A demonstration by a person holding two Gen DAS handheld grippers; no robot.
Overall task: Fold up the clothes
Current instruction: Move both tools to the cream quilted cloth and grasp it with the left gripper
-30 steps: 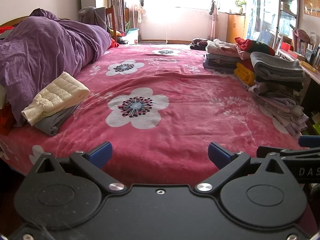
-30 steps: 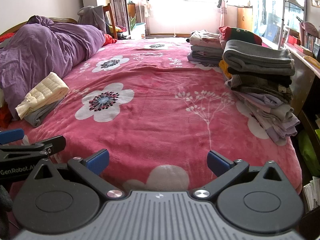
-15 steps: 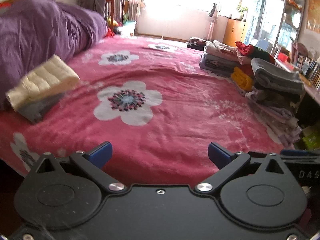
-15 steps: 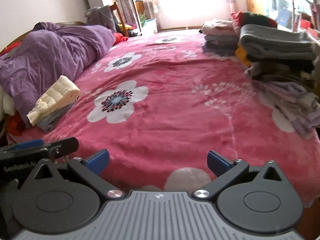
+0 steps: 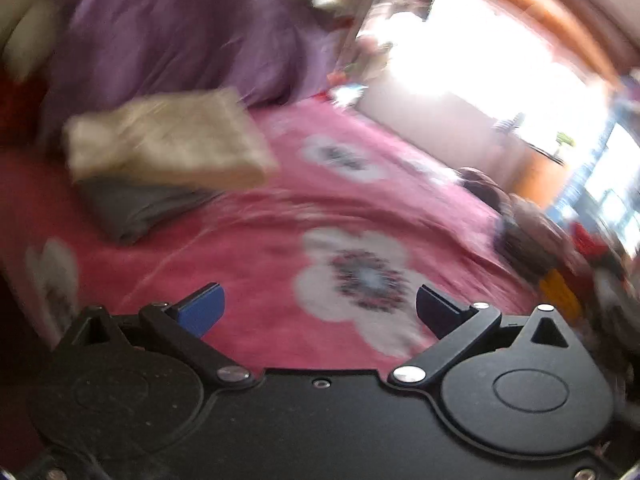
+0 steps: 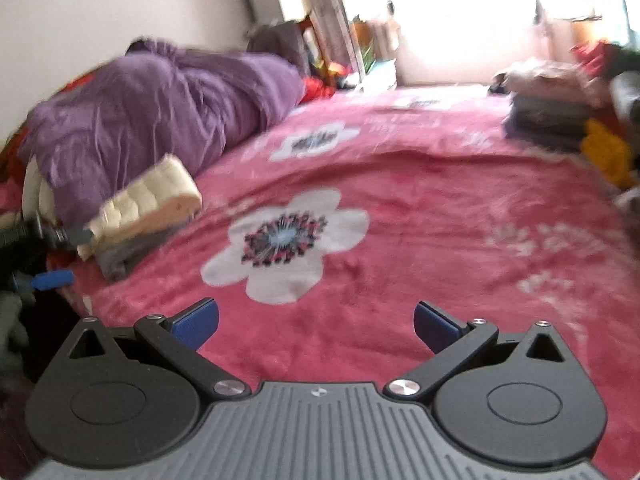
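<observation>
1. Ahead of me the bed (image 6: 400,248) spreads out.
2. Far left, a quilted folded garment (image 6: 148,200) lies on another garment (image 6: 124,254), before the bundled duvet (image 6: 160,112).
3. Clothes stacks (image 6: 560,116) sit far right.

The left gripper (image 5: 318,310) was held tilted, its blue-padded fingers (image 5: 202,312) spread wide with nothing caught between them. The right gripper (image 6: 316,326) was held level, jaws likewise parted and empty. At the right wrist view's left edge, the left gripper (image 6: 48,256) was glimpsed sideways.
</observation>
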